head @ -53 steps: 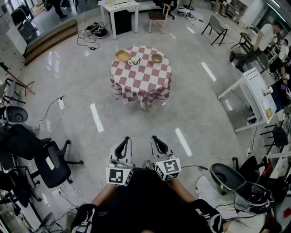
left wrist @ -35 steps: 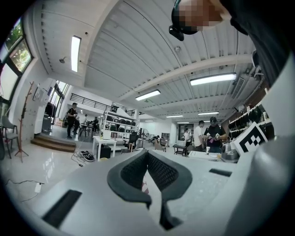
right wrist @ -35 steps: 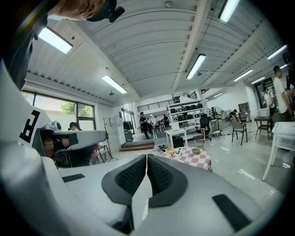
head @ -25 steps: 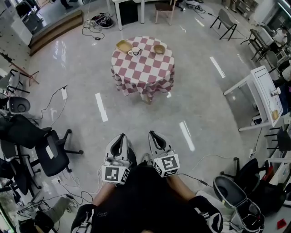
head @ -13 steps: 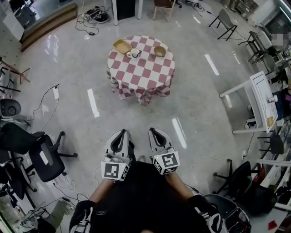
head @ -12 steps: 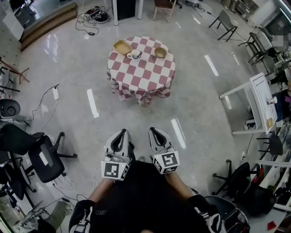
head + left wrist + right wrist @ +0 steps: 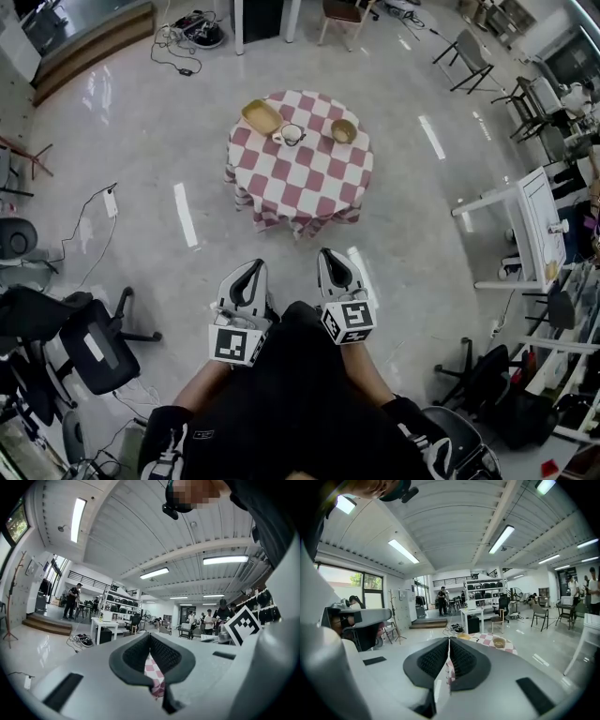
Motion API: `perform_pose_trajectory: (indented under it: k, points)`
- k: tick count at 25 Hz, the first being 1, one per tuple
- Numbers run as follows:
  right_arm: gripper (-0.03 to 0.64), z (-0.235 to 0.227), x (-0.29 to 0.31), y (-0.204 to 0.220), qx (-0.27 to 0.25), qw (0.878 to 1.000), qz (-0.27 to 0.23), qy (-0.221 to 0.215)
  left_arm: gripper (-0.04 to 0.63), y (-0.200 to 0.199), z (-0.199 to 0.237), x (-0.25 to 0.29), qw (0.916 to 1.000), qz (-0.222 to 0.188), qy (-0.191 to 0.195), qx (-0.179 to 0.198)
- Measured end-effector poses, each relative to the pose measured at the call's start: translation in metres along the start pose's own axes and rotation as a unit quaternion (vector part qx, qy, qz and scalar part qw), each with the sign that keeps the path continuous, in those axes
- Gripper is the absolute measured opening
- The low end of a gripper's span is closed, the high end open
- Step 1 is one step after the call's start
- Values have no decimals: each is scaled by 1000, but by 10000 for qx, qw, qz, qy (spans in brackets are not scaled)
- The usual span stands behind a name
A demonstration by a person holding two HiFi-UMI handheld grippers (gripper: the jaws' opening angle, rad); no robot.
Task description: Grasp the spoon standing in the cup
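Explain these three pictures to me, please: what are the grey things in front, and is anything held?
There is no robot: a person holds a two-jaw gripper in each hand. The head view looks down from the person's head at the left gripper and right gripper. The other two views come from cameras riding on each gripper. Both have jaws together, holding nothing. Ahead, some way off, stands a round table with checked cloth; on it are a white cup, a tan bowl and a yellow dish. The spoon is too small to see.
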State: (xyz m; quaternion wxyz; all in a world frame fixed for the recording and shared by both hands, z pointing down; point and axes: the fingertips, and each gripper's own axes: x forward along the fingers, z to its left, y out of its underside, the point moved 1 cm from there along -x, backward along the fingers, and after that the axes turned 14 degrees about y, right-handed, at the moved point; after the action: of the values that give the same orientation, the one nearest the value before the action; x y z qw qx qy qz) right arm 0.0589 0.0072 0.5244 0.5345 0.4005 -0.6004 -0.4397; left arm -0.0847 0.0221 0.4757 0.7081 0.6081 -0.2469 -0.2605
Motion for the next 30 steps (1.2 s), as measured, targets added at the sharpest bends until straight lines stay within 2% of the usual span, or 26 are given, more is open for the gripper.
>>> perform_pose_trajectory:
  k: [4,10,15,21,26,30]
  points:
    - [32,-2,36,-1,-27,9998,194,3,9,-1,21,18,9998,-147,-9,-124]
    - [32,-10,112,-9,110,9992,337,-156,9,8,64,62,9998,51,-137,-112]
    - [32,-24,184,-22,254,9981,453,-319,9,0,103,112,9996,3,-294,17]
    - [32,-55,264,-29,191,9972,676,-271,9,-17,140,179,9990,116,-424,-54]
    - [34,-77,321,-11,377,9935,1047,-247,9,-21,160,220,9989,57,-459,-82]
    - [35,-92,362,16,833,9842,1553,-176,9,-19,175,244,9984,155,-527,-144]
